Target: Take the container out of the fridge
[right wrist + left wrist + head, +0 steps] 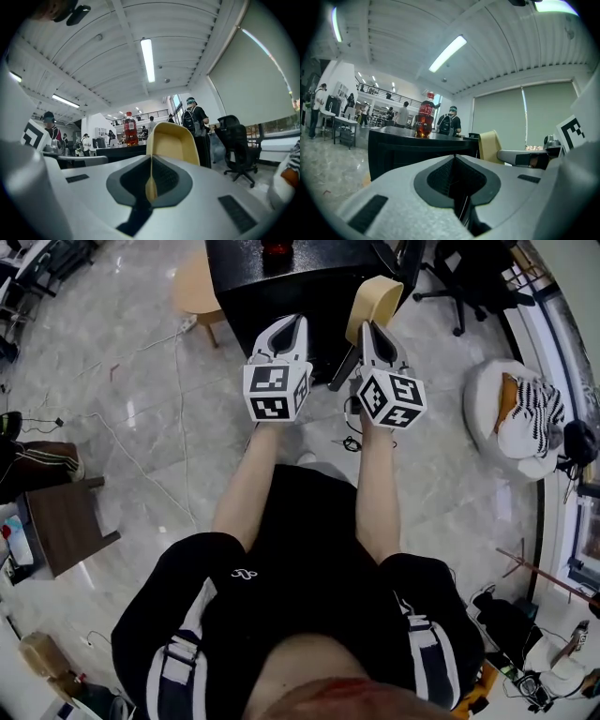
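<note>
A low black box (281, 287), which may be the fridge, stands on the floor ahead of me; its front (408, 150) looks closed. No container shows in any view. A red-capped bottle of dark drink (425, 117) stands on its top, also in the right gripper view (131, 129). My left gripper (293, 322) points at the box, shut and empty, its tips (454, 157) meeting. Beside it, my right gripper (368, 326) is also shut on nothing (151, 158).
A yellow chair (375, 301) leans by the box's right side. A black office chair (459, 277) and a white beanbag (520, 418) stand to the right. A wooden stool (197, 287), floor cables and a dark side table (66, 521) are to the left. People stand in the background.
</note>
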{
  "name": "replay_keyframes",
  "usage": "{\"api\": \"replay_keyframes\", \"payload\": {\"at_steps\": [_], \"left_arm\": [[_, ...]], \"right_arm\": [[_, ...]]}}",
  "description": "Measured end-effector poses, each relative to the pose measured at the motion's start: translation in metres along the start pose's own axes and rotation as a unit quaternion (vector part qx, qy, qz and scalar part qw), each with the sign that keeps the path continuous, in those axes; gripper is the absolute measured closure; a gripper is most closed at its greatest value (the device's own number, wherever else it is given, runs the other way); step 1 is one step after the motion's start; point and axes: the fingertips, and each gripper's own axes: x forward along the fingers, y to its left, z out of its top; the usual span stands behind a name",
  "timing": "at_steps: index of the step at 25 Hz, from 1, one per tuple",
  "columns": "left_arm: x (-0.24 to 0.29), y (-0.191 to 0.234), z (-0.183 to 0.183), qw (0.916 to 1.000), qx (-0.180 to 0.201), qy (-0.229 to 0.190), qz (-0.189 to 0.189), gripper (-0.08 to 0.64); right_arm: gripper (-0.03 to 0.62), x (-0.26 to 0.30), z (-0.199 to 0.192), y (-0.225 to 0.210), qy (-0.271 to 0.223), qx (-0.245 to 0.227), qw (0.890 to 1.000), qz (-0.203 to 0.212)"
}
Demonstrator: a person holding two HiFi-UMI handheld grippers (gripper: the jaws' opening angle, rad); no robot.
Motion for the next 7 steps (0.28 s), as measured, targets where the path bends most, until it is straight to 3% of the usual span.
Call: {"api": "replay_keyframes", "payload": {"at_steps": [7], "left_arm": [[-0.0038, 0.0037, 0.0003, 1.0000, 0.004, 0.001, 0.003, 0.545]], "right_arm": [[0.578, 0.0030, 0.0003, 0.0093, 0.002, -0.031, 0.999, 0.008]]}}
